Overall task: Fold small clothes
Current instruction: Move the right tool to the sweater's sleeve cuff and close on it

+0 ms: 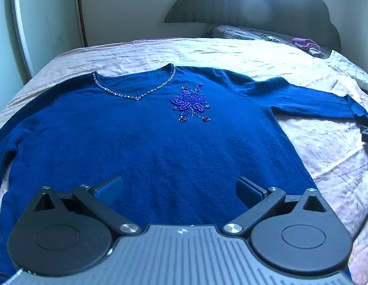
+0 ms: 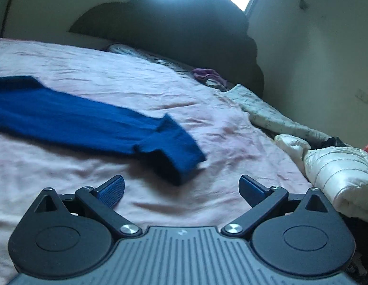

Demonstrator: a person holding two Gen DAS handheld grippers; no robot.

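**Blue sweater laid flat on a bed, both jaws open and holding nothing**

Left wrist view: My left gripper (image 1: pixel 179 190) fills the bottom of the frame, its jaws spread wide and empty, over the lower body of a blue knit sweater (image 1: pixel 146 142). The sweater lies front-up across the middle of the frame on a pink bedsheet (image 1: pixel 231 52). A beaded neckline (image 1: pixel 134 92) sits upper left of centre, and a beaded flower (image 1: pixel 191 102) sits near the centre. One sleeve runs to the right edge of the frame; the other curves down the left edge. My worry here: the beads could snag on my pads if I drag across the chest, and the soft knit may bunch instead of creasing cleanly. If I pinch too deep I could also catch the sheet along with the sweater.

Right wrist view: My right gripper (image 2: pixel 181 190) sits at the bottom, its jaws likewise wide apart and empty. Just above them, centre frame, lies the sleeve cuff (image 2: pixel 174 149), partly turned over on itself. The frame is blurred, so the exact gap is hard to judge. A white quilted jacket (image 2: pixel 338 173) lies bunched at the right edge. I think a grab at that doubled cuff may catch only one layer, so the sleeve would twist as it folds inward.
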